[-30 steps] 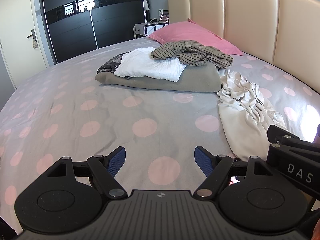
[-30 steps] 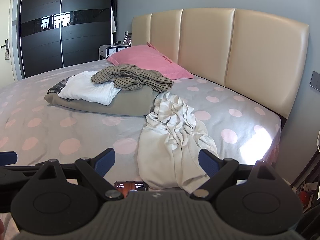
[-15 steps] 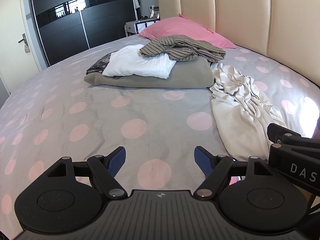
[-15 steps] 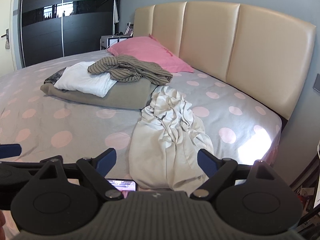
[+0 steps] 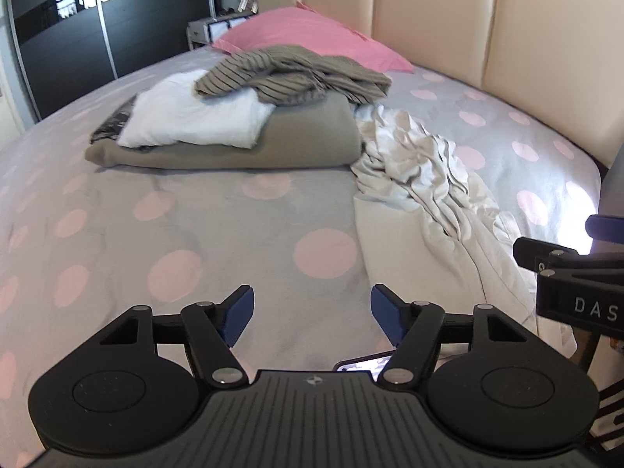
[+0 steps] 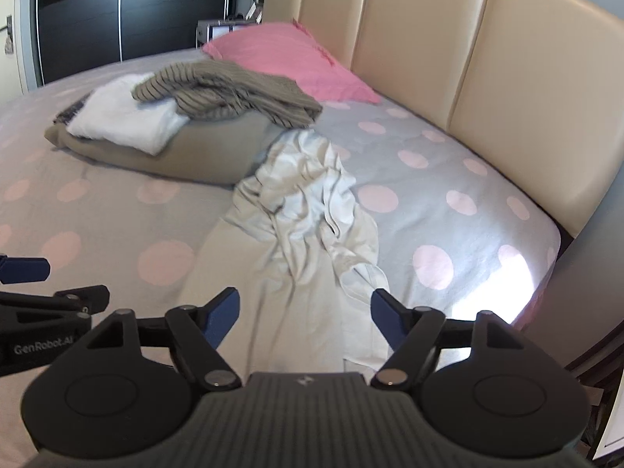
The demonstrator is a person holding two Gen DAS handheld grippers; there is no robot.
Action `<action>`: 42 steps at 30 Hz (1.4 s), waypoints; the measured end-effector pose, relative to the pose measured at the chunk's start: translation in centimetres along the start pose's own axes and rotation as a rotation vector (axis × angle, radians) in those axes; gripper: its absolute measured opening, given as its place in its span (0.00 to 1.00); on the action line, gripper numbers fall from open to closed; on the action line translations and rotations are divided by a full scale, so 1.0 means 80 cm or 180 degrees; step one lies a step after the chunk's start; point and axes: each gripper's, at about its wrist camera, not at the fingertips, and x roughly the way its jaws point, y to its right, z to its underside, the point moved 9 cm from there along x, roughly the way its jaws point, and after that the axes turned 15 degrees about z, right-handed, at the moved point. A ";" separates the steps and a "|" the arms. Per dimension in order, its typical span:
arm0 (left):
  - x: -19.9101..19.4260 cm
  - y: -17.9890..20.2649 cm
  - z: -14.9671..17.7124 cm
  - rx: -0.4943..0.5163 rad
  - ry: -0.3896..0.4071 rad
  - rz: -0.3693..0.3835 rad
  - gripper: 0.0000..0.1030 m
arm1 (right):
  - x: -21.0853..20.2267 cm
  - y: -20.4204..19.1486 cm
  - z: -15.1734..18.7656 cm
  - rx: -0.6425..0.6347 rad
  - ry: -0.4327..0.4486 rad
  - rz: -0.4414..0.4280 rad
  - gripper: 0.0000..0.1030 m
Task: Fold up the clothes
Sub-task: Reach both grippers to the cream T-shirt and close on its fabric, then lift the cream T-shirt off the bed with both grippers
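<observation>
Both hands have advanced over the bed toward the crumpled cream garment (image 6: 300, 226) beside the folded pile; left gripper (image 5: 312, 312) and right gripper (image 6: 304, 312) are closing, seemingly empty, probably reaching for its near hem

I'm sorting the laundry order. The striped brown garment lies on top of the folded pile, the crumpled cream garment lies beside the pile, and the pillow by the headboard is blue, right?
Not quite: the pillow by the headboard is pink, as the right wrist view shows. The striped brown garment does lie on the folded pile, and the crumpled cream garment beside it.
</observation>
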 end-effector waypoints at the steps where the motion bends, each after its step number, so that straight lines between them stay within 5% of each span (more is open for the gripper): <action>1: 0.014 0.001 0.000 -0.0016 -0.0064 0.0076 0.56 | 0.014 0.001 0.002 0.0006 -0.0065 0.0009 0.70; 9: 0.106 -0.004 0.016 -0.0428 -0.0450 0.0619 0.49 | 0.092 -0.011 0.034 0.0226 -0.0689 -0.0117 0.66; 15: 0.141 0.001 0.022 -0.0640 -0.0552 0.0823 0.42 | 0.112 -0.026 0.047 0.0175 -0.0873 -0.0225 0.46; 17: 0.144 0.006 0.019 -0.0627 -0.0543 0.0880 0.27 | 0.109 -0.032 0.045 0.0177 -0.0886 -0.0320 0.16; 19: 0.143 0.013 0.014 -0.0644 -0.0537 0.0979 0.05 | 0.104 -0.037 0.038 0.0085 -0.0804 -0.0260 0.11; 23: 0.130 0.017 -0.001 -0.0611 -0.0383 0.0987 0.00 | 0.082 -0.036 0.016 0.0066 -0.0552 -0.0215 0.09; 32: 0.021 0.005 -0.073 -0.0389 0.0243 0.0865 0.00 | -0.026 -0.042 -0.066 0.0258 0.0173 -0.0575 0.08; 42: -0.199 -0.087 -0.126 -0.0445 0.1075 0.0242 0.00 | -0.198 -0.089 -0.153 0.0244 0.0944 -0.1173 0.08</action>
